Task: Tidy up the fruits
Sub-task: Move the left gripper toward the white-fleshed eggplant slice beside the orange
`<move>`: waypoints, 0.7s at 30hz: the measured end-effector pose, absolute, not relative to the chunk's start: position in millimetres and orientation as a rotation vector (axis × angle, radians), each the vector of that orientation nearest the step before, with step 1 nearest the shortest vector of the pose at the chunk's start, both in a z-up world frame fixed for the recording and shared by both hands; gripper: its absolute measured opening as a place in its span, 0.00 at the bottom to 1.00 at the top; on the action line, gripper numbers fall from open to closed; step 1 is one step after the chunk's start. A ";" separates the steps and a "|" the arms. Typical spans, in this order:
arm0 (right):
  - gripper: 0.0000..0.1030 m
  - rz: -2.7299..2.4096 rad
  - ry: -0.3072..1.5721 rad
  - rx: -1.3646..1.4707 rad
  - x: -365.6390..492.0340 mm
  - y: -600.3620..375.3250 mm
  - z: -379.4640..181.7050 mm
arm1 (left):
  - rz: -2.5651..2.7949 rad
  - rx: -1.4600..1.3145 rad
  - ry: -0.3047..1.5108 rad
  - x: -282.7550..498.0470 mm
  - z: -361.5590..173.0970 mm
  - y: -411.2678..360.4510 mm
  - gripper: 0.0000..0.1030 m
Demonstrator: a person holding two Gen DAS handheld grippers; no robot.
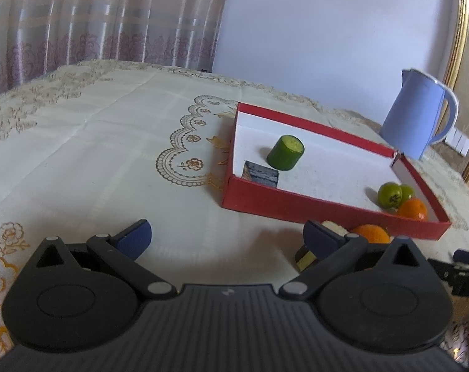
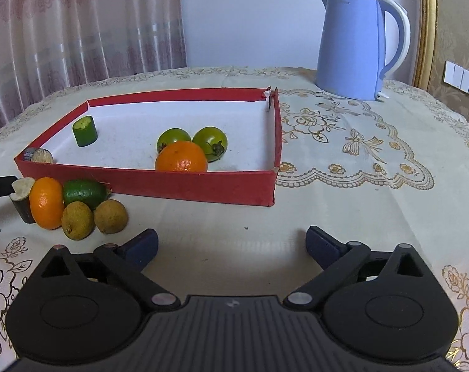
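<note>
A red box point(image 2: 188, 183) with a white floor holds a cucumber piece point(image 2: 85, 131), a dark sugarcane piece point(image 2: 39, 156), two green tomatoes point(image 2: 210, 141) and an orange point(image 2: 181, 157). In front of its left end lie another orange point(image 2: 46, 203), a green fruit point(image 2: 85, 192), two brown round fruits point(image 2: 110, 216) and a sugarcane piece point(image 2: 22, 198). My right gripper point(image 2: 231, 246) is open and empty over bare cloth in front of the box. My left gripper point(image 1: 228, 237) is open and empty, left of the outside orange point(image 1: 370, 233). The box point(image 1: 327, 210) lies ahead of it to the right.
A blue electric kettle point(image 2: 356, 46) stands behind the box at the right; it also shows in the left wrist view point(image 1: 415, 114). An embroidered cream cloth point(image 2: 358, 167) covers the table. Curtains and a wall stand behind the table.
</note>
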State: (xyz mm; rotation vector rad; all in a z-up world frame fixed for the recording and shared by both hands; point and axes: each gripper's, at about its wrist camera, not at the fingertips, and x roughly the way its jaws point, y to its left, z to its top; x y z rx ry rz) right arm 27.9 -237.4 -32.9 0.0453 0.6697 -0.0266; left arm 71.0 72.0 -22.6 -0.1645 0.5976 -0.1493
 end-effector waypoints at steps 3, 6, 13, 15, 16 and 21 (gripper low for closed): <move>0.99 -0.027 0.670 0.045 27.9 -237.1 -32.9 | -0.133 -0.115 0.603 71.6 -21.6 64.1 1.00; 0.99 -0.027 0.670 0.044 27.9 -237.0 -32.9 | -0.127 -0.074 0.582 66.7 -19.7 60.7 1.00; 0.99 -0.027 0.670 0.044 27.9 -236.9 -32.9 | -0.184 -0.047 0.540 47.6 -15.5 60.6 1.00; 0.99 -0.027 0.670 0.043 27.8 -236.8 -32.9 | -0.232 -0.048 0.541 44.8 -15.6 59.7 1.00; 0.99 -0.027 0.670 0.043 27.8 -236.8 -32.9 | -0.251 -0.029 0.544 44.1 -15.9 56.9 1.00; 0.99 -0.028 0.671 0.041 28.1 -236.9 -32.9 | -0.256 0.129 0.542 46.1 -20.5 30.9 1.00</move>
